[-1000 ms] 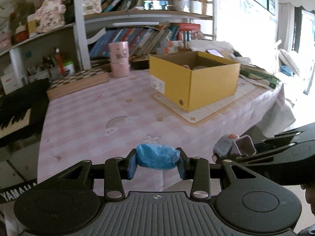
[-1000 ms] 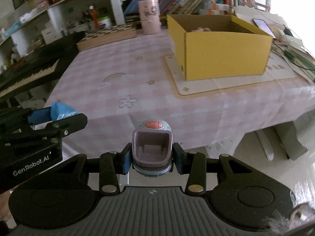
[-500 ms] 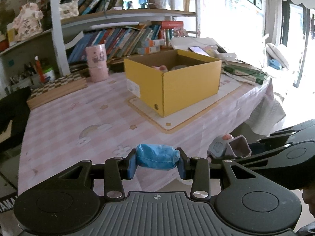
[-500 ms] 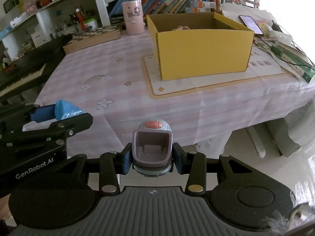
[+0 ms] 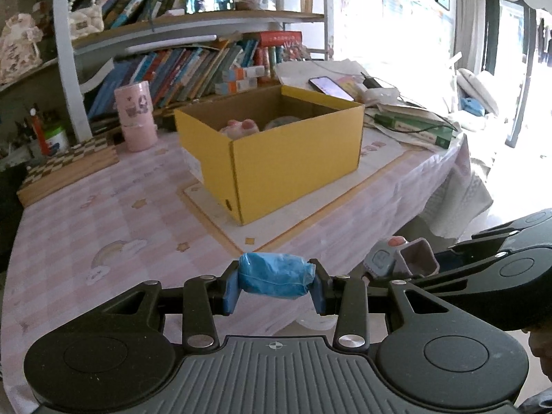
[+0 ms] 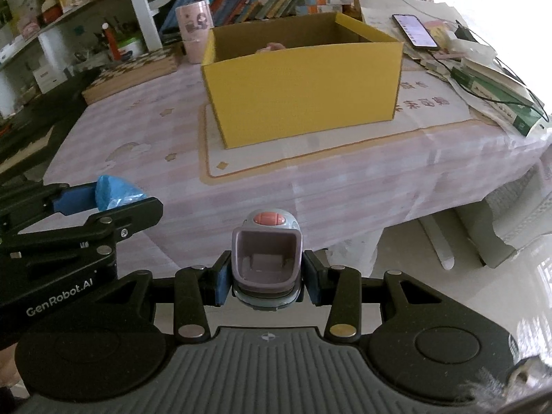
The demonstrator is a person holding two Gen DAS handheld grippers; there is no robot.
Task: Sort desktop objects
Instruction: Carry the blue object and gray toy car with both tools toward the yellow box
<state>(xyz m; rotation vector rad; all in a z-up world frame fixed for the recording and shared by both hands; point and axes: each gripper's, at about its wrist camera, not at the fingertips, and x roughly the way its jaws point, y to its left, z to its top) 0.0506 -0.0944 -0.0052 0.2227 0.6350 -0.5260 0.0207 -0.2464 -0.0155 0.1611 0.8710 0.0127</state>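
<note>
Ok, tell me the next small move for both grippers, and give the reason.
Probably carry both forward over the table edge toward the open yellow box. The left gripper is shut on a blue wrapped bundle and the right gripper on a small grey toy with a pink button. Both hang short of the box, which already holds some things.

Daylight floods in from the right, blowing out the window (image 5: 510, 51); frames are sharp, with fisheye bending and dark corners.
</note>
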